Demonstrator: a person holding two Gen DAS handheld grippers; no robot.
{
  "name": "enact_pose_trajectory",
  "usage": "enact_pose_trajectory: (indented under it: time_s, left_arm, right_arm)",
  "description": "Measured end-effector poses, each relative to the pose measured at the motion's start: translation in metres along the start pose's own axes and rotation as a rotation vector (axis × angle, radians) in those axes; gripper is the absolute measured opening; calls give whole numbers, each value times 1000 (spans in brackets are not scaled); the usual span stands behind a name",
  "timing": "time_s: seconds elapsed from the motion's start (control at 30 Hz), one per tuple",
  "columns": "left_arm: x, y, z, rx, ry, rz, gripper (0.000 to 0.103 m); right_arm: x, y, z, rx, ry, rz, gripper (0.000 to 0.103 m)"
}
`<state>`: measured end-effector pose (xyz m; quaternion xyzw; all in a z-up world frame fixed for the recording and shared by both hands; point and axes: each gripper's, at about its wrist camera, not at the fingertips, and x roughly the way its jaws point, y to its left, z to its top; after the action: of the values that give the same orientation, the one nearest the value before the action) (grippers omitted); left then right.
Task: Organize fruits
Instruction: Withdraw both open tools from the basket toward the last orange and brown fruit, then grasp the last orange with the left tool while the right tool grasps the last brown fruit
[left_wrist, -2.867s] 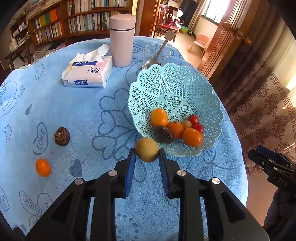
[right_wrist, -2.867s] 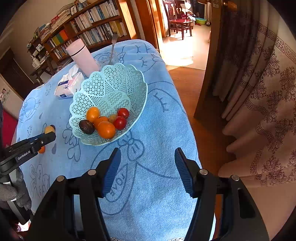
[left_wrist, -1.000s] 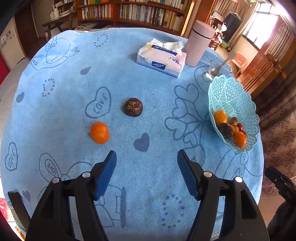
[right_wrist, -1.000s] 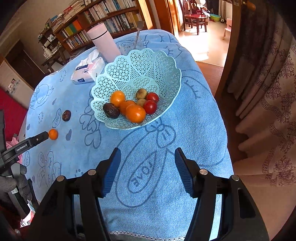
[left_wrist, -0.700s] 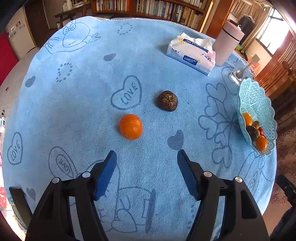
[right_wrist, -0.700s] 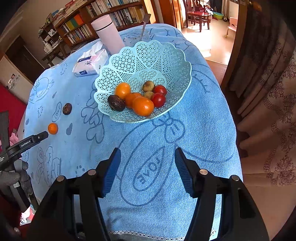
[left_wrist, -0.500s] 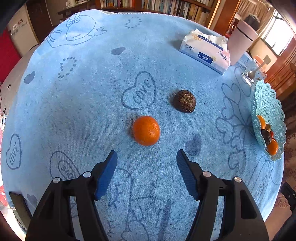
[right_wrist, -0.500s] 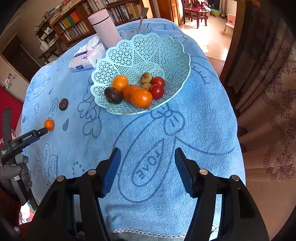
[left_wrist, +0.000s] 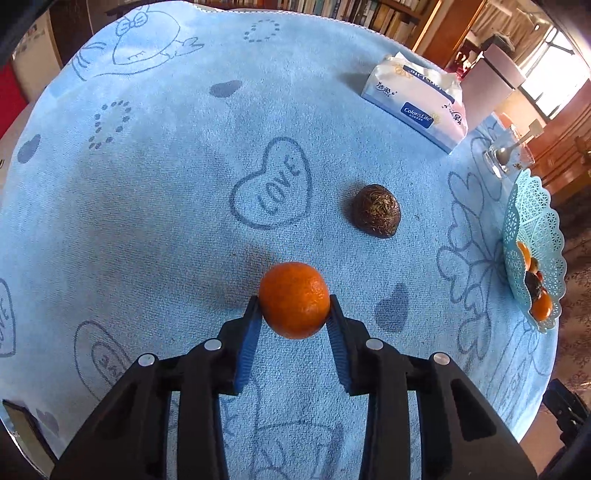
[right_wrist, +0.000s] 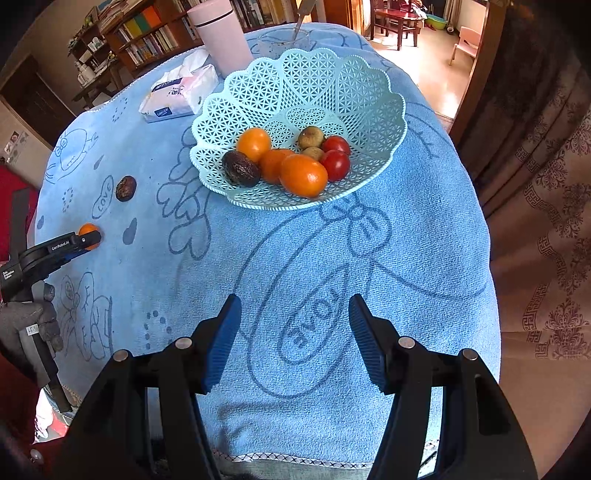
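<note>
Tangerine (left_wrist: 294, 300) sits between the blue pads of the left hand-held gripper (left_wrist: 294, 314), both pads touching its sides, so clamped on it or very nearly; seen from the right wrist, the same fruit shows at the left tip, low over the blue cloth of the worktop (left_wrist: 147, 184). Whether lifted clear of the cloth or resting on it cannot be told. Round, so no long axis to mind. Basket (left_wrist: 532, 236) lies far to the right of the left hand-held gripper and a little forward, at the worktop's right edge, already carrying several fruits. Judged next: a carry rightward across the cloth, passing near the dark brown fruit (left_wrist: 377, 216), which lies ahead and to the right, well apart from the basket. Right hand-held gripper (right_wrist: 294, 336) hangs with fingers wide apart, holding nothing, basket straight ahead and nearer to it than to the left. Tissue pack (left_wrist: 415, 101) and pink flask (right_wrist: 223, 37) stand beyond, out of the path.
</note>
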<state>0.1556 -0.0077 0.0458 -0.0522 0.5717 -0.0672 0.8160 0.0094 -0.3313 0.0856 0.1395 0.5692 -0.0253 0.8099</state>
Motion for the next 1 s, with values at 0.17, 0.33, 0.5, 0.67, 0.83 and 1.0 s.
enact_pose_trajectory:
  time_s: [0.17, 0.33, 0.5, 0.67, 0.83, 1.0]
  left_arm:
    - [-30, 21, -20, 14, -18, 27, 36]
    - [-60, 51, -43, -23, -25, 56, 36]
    - [-82, 80, -70, -59, -20, 71, 36]
    - [-92, 105, -85, -101, -14, 77, 36]
    - [-94, 123, -86, -118, -7, 95, 36]
    - [-91, 124, -78, -112, -11, 94, 36]
  right_arm:
    - [21, 51, 18, -89, 14, 76, 62]
    - [51, 114, 42, -182, 14, 160, 62]
    - [86, 175, 72, -237, 19, 206, 62]
    - [117, 218, 101, -299, 7, 173, 62]
    - [150, 231, 117, -300, 18, 102, 62]
    - [153, 235, 113, -331, -10, 71, 58]
